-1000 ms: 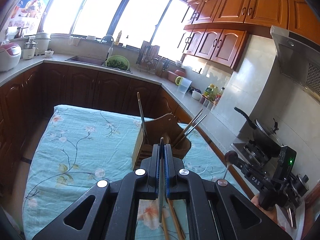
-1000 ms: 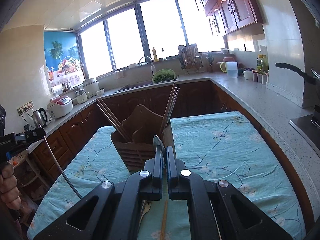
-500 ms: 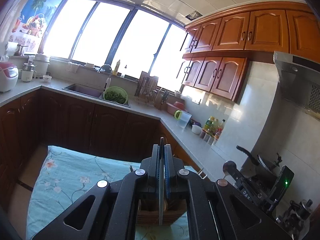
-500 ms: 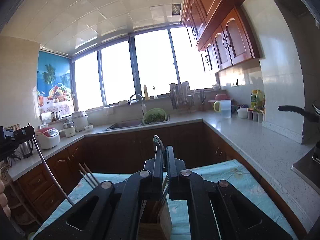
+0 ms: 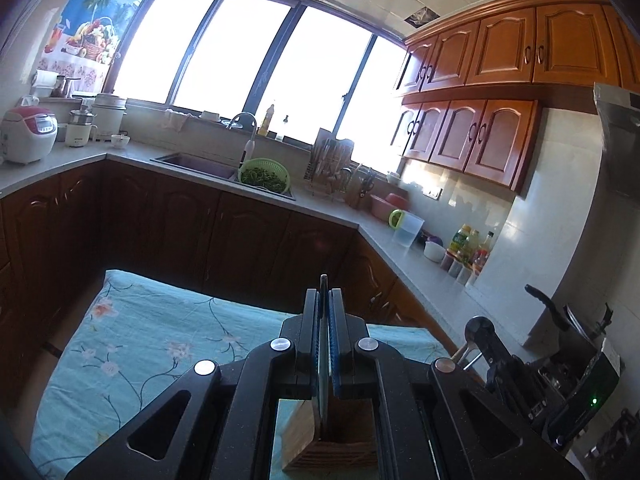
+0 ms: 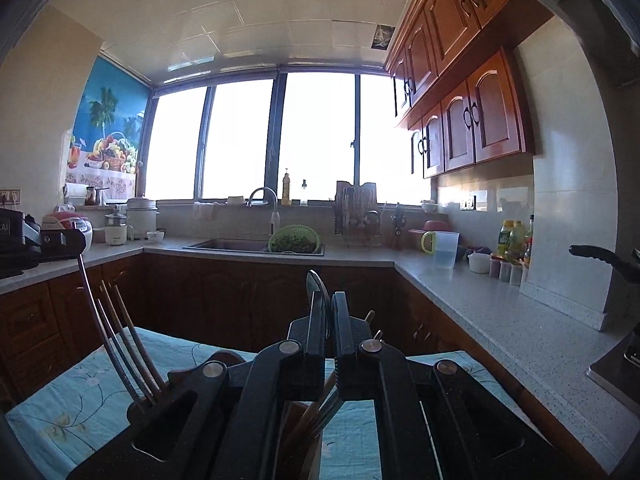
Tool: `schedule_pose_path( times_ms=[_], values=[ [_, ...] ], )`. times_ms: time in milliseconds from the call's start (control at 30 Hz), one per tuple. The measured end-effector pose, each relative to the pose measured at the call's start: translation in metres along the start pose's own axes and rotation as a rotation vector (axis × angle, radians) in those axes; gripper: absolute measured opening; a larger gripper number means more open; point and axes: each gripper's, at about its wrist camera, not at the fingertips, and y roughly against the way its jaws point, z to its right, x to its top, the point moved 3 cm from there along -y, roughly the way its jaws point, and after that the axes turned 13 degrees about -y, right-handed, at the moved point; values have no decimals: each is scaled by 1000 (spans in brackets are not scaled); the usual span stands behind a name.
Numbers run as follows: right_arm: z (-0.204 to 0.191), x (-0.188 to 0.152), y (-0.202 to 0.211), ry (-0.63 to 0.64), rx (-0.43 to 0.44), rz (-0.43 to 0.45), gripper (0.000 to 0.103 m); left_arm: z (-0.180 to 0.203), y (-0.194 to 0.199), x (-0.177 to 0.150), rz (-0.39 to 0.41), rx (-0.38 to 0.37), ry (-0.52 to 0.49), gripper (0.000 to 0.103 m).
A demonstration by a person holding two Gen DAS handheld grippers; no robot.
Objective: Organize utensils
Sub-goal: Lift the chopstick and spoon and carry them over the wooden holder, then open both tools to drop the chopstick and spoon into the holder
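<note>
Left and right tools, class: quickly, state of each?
Left tool: closed on a thin metal utensil.
Right tool: closed on a spoon.

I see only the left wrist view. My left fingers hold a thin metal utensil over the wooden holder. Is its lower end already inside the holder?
Observer: The right wrist view shows the utensil running down beside the chopsticks toward the holder. Its end is hidden behind the right gripper.
Operator: Does the right gripper hold something?
Observer: Yes, it is shut on a spoon, with the bowl pointing up.
</note>
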Motion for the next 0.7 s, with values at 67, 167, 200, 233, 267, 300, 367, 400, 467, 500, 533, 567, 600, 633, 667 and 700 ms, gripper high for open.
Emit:
schedule_pose_path(
  times_ms=[67, 167, 200, 233, 267, 300, 367, 400, 467, 500, 533, 567, 600, 633, 667, 700],
  values=[
    [4, -9, 0, -7, 0, -29, 3, 4, -6, -10, -25, -1, -16, 2],
    [11, -18, 5, -14, -8, -58, 3, 8, -15, -21, -54, -14, -19, 3],
    [11, -22, 7, -7, -16, -72, 3, 8, -17, -22, -63, -18, -20, 3],
    [13, -25, 7, -5, -19, -83, 3, 8, -19, -23, -70, -23, -23, 3],
    [14, -28, 7, -3, -18, -98, 3, 9, -21, -25, -78, -25, -27, 3],
    [15, -32, 6, 3, -23, -120, 3, 8, -22, -24, -77, -17, -31, 3],
    [18, -39, 4, -5, -18, -157, 3, 3, -19, -21, -76, -14, -34, 4],
    [19, -42, 4, -11, -17, -177, 3, 1, -17, -19, -76, -18, -32, 4],
    [22, -43, 4, -25, -20, -191, 3, -2, -13, -16, -76, -28, -34, 4],
    [23, -42, 4, -36, -13, -199, 3, -4, -11, -15, -77, -29, -39, 4],
    [24, -41, 3, -46, -11, -213, 3, -7, -8, -15, -78, -30, -43, 4],
    [26, -41, 1, -52, -10, -223, 3, -10, -5, -17, -79, -31, -44, 4],
    [27, -40, 0, -56, -9, -227, 3, -11, -5, -17, -82, -33, -43, 4],
    [28, -39, -1, -56, -9, -231, 3, -12, -5, -17, -83, -35, -42, 4],
    [28, -39, -1, -57, -9, -234, 3, -16, -3, -18, -85, -37, -39, 4],
    [29, -38, -2, -61, -7, -239, 3, -18, -2, -18, -87, -39, -37, 4]
  ],
)
